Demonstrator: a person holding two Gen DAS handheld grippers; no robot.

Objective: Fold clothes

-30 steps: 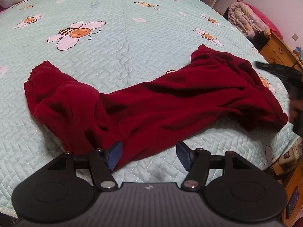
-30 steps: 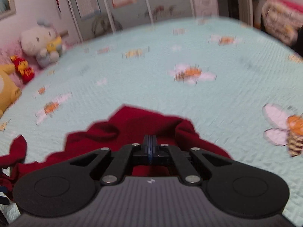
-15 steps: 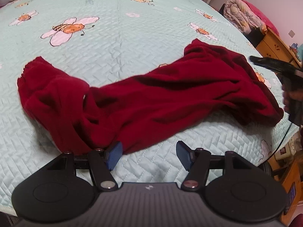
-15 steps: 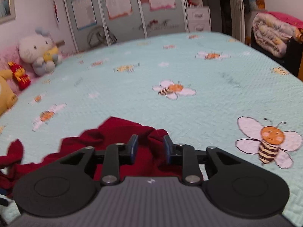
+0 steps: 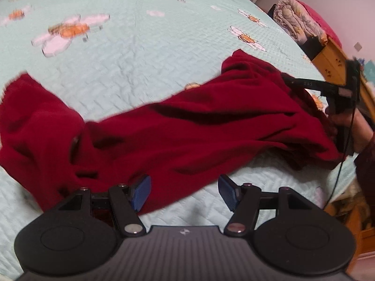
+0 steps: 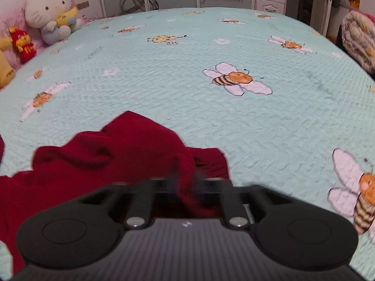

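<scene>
Bee-print quilt (image 6: 187, 107), plush toys (image 6: 50, 11) behind, crumpled red garment (image 5: 187, 126), left gripper (image 5: 184, 190) jaws apart, right gripper (image 6: 185, 182) jaws blurred, unclear.

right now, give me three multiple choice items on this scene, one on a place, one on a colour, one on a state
1. Where does the crumpled dark red fleece garment lie?
A. on the pale green quilted bee-print bedspread
B. on a wooden floor
C. in a basket

2. What colour are the pads of the left gripper?
A. yellow
B. blue
C. white

3. How does the left gripper stand?
A. shut on the garment
B. shut on nothing
C. open, at the garment's near edge

Answers: 1 A, the red cloth sprawls across the bedspread. 2 B, both pads show blue in the left wrist view. 3 C, a wide gap shows between its fingers.
</scene>
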